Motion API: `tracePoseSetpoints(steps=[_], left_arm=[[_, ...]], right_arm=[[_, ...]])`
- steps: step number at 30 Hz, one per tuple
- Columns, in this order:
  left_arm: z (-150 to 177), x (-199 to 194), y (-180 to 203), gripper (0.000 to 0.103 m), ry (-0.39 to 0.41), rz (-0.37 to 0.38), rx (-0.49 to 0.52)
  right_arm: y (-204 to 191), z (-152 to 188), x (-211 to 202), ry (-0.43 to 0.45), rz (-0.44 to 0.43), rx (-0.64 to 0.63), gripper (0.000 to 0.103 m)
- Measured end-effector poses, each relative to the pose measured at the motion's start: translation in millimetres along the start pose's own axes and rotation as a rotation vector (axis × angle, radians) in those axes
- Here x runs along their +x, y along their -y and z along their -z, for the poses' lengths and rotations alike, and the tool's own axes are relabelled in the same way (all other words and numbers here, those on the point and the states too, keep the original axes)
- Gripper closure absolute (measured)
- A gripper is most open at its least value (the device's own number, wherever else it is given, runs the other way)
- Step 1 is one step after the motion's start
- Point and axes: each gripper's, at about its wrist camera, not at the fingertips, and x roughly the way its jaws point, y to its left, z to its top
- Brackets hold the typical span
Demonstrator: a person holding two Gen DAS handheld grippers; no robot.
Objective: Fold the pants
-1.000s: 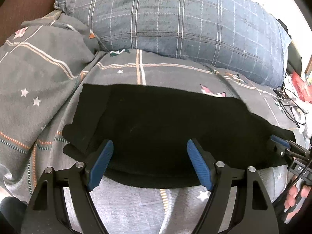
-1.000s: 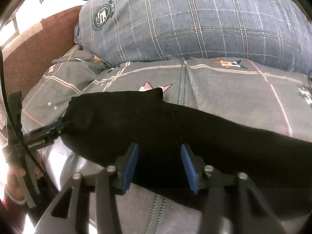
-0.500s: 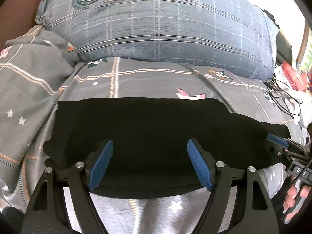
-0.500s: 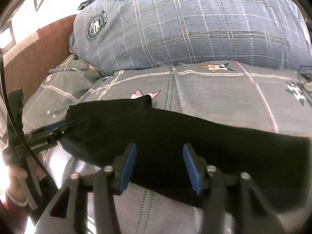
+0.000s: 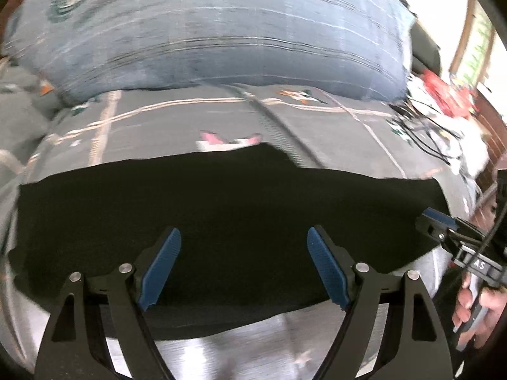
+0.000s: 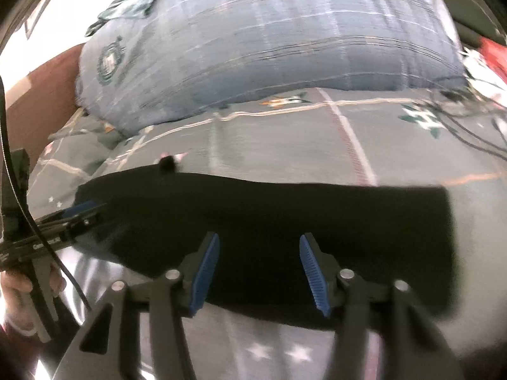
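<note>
Black pants [image 5: 228,209] lie in a long flat band across the grey star-patterned bedspread [image 5: 190,120]; they also show in the right wrist view [image 6: 285,215]. My left gripper [image 5: 244,266] is open, its blue pads hovering over the pants' near edge with nothing between them. My right gripper [image 6: 258,272] is open and empty over the near edge further right. The right gripper also shows at the right rim of the left wrist view [image 5: 443,231]. The left gripper shows at the left rim of the right wrist view [image 6: 79,213].
A large blue plaid pillow [image 5: 221,31] lies behind the pants. Black cables [image 5: 421,133] and red and white clutter [image 5: 443,95] sit at the far right of the bed. A brown headboard [image 6: 41,101] stands at the left.
Both grippers have shifted rightward along the pants, which now look straighter and flatter. The right jaws have opened wider. Both views are motion-blurred.
</note>
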Motion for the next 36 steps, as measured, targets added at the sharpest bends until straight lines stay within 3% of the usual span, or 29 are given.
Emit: tracePoseSetpoints(steps=[8,14,20,25,28,36], left_arm=[[-37,33,79,0.02,-0.094,0.223,0.251],[-62,68,147,0.02,-0.161,0.333,0.441],[-74,96,211,0.02,-0.231,0.419,0.638],[-73,116,252,0.02,-0.292,0.476,0.769],[-71,128,268,0.02,-0.341,0.544,0.803],[-71,132,290,0.02,-0.299,0.622,0.837]], right_arm=[[66,18,-33,0.014,0.117,0.123,0.047],[102,39,-50,0.005,0.148,0.218,0.046],[124,54,-52,0.023,0.082,0.297,0.046],[130,59,-47,0.069,-0.03,0.354,0.046],[131,60,-41,0.087,-0.068,0.372,0.044],[124,56,-37,0.139,-0.058,0.329,0.044]])
